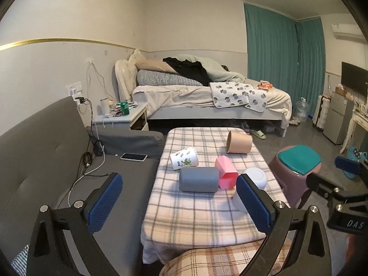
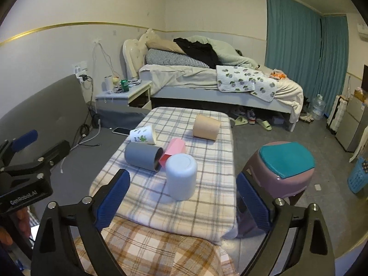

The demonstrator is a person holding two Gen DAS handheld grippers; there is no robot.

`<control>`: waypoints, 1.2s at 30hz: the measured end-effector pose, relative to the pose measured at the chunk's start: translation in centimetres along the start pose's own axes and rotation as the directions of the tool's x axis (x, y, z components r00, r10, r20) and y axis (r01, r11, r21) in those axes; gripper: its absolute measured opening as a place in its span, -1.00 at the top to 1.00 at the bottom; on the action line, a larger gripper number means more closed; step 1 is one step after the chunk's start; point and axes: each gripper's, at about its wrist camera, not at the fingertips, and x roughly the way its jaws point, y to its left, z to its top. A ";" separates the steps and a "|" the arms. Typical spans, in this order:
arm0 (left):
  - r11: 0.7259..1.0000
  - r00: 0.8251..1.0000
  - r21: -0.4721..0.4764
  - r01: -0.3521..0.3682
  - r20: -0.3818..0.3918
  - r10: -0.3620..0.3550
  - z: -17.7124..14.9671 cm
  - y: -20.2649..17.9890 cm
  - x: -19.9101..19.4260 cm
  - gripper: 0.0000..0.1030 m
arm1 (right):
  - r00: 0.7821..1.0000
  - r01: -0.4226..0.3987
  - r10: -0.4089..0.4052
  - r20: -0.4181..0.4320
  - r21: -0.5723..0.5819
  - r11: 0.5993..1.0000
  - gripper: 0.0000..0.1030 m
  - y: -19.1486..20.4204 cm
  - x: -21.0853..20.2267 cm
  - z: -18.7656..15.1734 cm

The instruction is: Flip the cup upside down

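Several cups are on a plaid-covered table [image 2: 202, 211]. A pale blue cup [image 2: 181, 176] stands upside down near the front; it shows in the left wrist view [image 1: 254, 179] partly behind a finger. A grey cup [image 2: 141, 156] [image 1: 199, 179], a pink cup [image 2: 172, 150] [image 1: 226, 171], a white plant-print cup [image 2: 143, 134] [image 1: 184, 158] and a beige cup [image 2: 205, 127] [image 1: 239, 142] lie on their sides. My right gripper [image 2: 181, 209] is open and empty just short of the pale blue cup. My left gripper [image 1: 179, 203] is open and empty above the table's front.
A grey sofa [image 1: 57, 161] with a phone [image 1: 133, 156] and cables lies left of the table. A purple stool with a teal cushion [image 2: 285, 168] stands right of it. A bed [image 2: 218, 80] and nightstand [image 2: 124, 92] are behind.
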 end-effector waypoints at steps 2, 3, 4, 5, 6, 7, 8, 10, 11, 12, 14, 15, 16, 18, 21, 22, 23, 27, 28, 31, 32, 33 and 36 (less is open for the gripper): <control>1.000 1.000 0.004 0.001 -0.019 -0.001 -0.4 -0.1 0.3 -0.99 | 1.000 0.016 -0.016 0.000 0.014 1.000 -0.93 -0.2 0.3 -0.2; 1.000 0.999 0.007 0.004 -0.031 -0.004 -0.6 -0.2 0.4 -0.99 | 1.000 0.020 -0.020 -0.002 0.020 1.000 -0.98 -0.3 0.4 -0.3; 1.000 0.999 0.009 0.002 -0.039 -0.002 -0.8 -0.3 0.6 -0.99 | 1.000 0.026 -0.025 -0.007 0.035 0.999 -1.00 -0.6 0.5 -0.6; 1.000 0.999 0.011 0.006 -0.045 -0.005 -1.0 -0.4 0.7 -0.99 | 1.000 0.026 -0.026 -0.011 0.044 0.999 -1.00 -0.7 0.7 -0.8; 1.000 0.999 0.014 0.002 -0.051 -0.001 -1.1 -0.5 0.8 -0.99 | 1.000 0.025 -0.024 -0.014 0.049 0.998 -1.00 -1.0 0.8 -0.9; 1.000 0.998 0.015 0.003 -0.055 -0.002 -1.2 -0.7 0.9 -0.99 | 1.000 0.025 -0.024 -0.019 0.055 0.998 -1.00 -1.2 1.1 -1.2; 1.000 0.998 0.018 0.007 -0.059 -0.006 -1.2 -0.9 0.9 -0.99 | 0.999 0.026 -0.025 -0.023 0.057 0.998 -1.00 -1.3 1.2 -1.3; 1.000 0.998 0.025 0.009 -0.061 -0.008 -1.5 -1.1 0.9 -0.99 | 0.999 0.032 -0.030 -0.034 0.058 0.998 -1.00 -1.5 1.5 -1.5; 1.000 0.998 0.028 0.008 -0.061 -0.007 -1.5 -1.2 1.0 -0.99 | 0.999 0.033 -0.031 -0.036 0.061 0.998 -1.00 -1.6 1.6 -1.6; 1.000 0.998 0.027 0.011 -0.062 -0.010 -1.5 -1.3 1.0 -0.99 | 0.999 0.034 -0.031 -0.035 0.063 0.997 -1.00 -1.7 1.6 -1.7; 0.999 0.998 0.030 0.011 -0.065 -0.009 -1.5 -1.4 1.0 -0.99 | 0.999 0.037 -0.035 -0.028 0.069 0.997 -1.00 -1.8 1.5 -1.8; 0.999 0.998 0.030 0.014 -0.063 -0.012 -1.5 -1.4 1.0 -0.99 | 0.999 0.037 -0.035 -0.027 0.070 0.997 -1.00 -1.9 1.5 -1.9; 0.999 0.998 0.028 0.016 -0.064 -0.015 -1.5 -1.4 1.0 -0.99 | 0.999 0.038 -0.036 -0.026 0.071 0.997 -1.00 -1.9 1.4 -1.9; 0.999 0.998 0.028 0.018 -0.066 -0.016 -1.5 -1.5 1.1 -0.99 | 0.999 0.038 -0.037 -0.023 0.071 0.997 -1.00 -1.9 1.4 -1.8; 0.999 0.998 0.030 0.015 -0.064 -0.013 -1.5 -1.5 1.1 -0.99 | 0.999 0.038 -0.037 -0.022 0.072 0.997 -1.00 -1.9 1.3 -1.8; 0.999 0.998 0.031 0.016 -0.064 -0.013 -1.5 -1.5 1.1 -0.99 | 0.999 0.039 -0.037 -0.024 0.071 0.997 -1.00 -1.9 1.3 -1.9; 0.999 0.998 0.033 0.015 -0.062 -0.013 -1.5 -1.6 1.0 -0.99 | 0.999 0.040 -0.038 -0.024 0.071 0.997 -1.00 -1.9 1.3 -1.9; 0.999 0.998 0.032 0.014 -0.063 -0.012 -1.5 -1.8 1.1 -0.99 | 0.999 0.040 -0.038 -0.026 0.074 0.996 -1.00 -2.0 1.2 -1.9; 0.999 0.998 0.030 0.016 -0.065 -0.014 -1.5 -1.7 1.1 -0.99 | 0.999 0.040 -0.038 -0.026 0.073 0.997 -1.00 -2.0 1.2 -1.9; 1.000 0.997 0.022 0.020 -0.073 -0.019 -1.6 -1.7 1.2 -0.99 | 0.999 0.038 -0.036 -0.026 0.073 0.997 -1.00 -2.0 1.2 -1.9; 1.000 0.997 0.019 0.023 -0.075 -0.022 -1.6 -1.6 1.2 -0.99 | 0.999 0.039 -0.038 -0.026 0.073 0.997 -1.00 -2.0 1.2 -1.9; 1.000 0.997 0.016 0.026 -0.076 -0.024 -1.6 -1.5 1.2 -0.99 | 0.999 0.039 -0.037 -0.026 0.071 0.997 -1.00 -2.0 1.2 -1.9; 1.000 0.997 0.018 0.025 -0.076 -0.023 -1.6 -1.4 1.2 -0.99 | 0.999 0.039 -0.037 -0.030 0.068 0.997 -1.00 -1.9 1.1 -1.8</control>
